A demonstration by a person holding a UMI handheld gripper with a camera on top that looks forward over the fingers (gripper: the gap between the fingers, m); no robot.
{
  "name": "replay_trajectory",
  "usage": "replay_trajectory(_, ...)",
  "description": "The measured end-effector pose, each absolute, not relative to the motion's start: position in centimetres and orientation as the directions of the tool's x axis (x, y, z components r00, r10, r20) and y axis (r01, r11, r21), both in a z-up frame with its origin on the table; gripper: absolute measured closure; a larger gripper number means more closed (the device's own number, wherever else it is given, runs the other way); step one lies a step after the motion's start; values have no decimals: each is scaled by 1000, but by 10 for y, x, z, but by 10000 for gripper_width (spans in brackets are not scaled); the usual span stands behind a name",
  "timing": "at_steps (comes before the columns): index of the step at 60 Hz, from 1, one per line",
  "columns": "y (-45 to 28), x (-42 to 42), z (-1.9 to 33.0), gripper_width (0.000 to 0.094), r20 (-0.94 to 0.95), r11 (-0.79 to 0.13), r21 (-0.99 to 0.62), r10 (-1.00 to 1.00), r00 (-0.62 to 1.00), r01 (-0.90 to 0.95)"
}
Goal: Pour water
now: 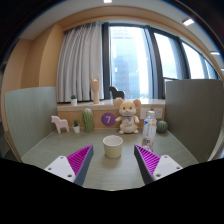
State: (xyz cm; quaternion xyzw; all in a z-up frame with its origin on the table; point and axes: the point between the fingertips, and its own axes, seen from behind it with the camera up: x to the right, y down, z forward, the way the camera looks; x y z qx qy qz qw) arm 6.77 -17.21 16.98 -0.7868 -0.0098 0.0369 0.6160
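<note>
A white cup (112, 147) stands upright on the grey-green table (60, 148), just ahead of my gripper (113, 162) and about midway between its two fingers. Both purple-padded fingers (77, 160) are spread wide apart and hold nothing. To the right of the cup, a clear water bottle (149, 128) with a white cap stands upright, beyond my right finger.
Along the back of the table stand a white toy horse (60, 124), a green cactus-like object (88, 120), a purple round item (108, 118), a plush toy (127, 115) and a green cup (162, 126). Grey partitions (190, 108) flank both sides. Windows with curtains lie beyond.
</note>
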Motion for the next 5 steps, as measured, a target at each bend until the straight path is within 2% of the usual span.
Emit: replay_trajectory(5, -174, 70, 176, 100, -37, -225, -974, 57, 998, -23)
